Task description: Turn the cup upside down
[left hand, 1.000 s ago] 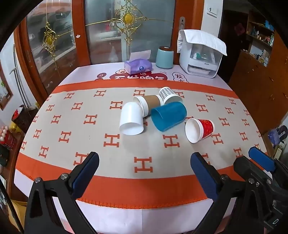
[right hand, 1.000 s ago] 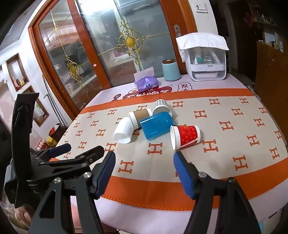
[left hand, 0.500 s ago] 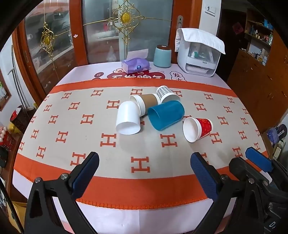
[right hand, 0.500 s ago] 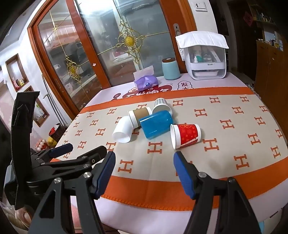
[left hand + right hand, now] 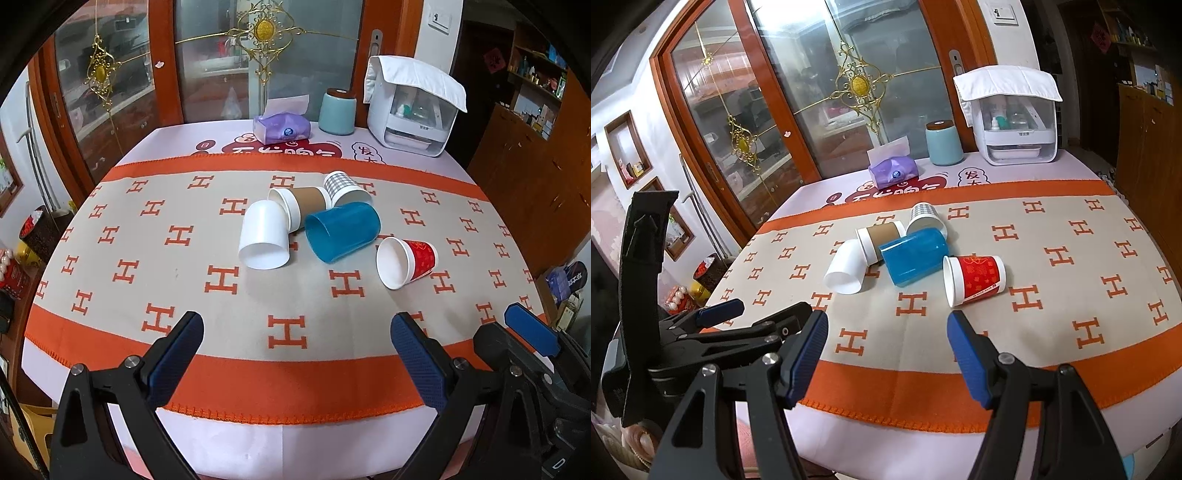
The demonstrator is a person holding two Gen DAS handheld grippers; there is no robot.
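While both hover apart, left tool (image 5: 293, 345) gaping, right tool (image 5: 886, 349) gaping.

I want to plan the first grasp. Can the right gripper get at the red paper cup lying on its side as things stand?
Probably yes. The right gripper is open, and the red paper cup lies nearest it, apart from the blue plastic cup, with only bare patterned tablecloth between.

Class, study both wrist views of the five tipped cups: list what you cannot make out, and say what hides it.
- Checked cup: its mouth is hidden by the blue cup in both views.
- Brown cup: its inside is hidden in both views, and the white cup covers part of its rim.
- Red cup: its print is too small to read.
- Dispenser: its contents are blurred behind the cover.
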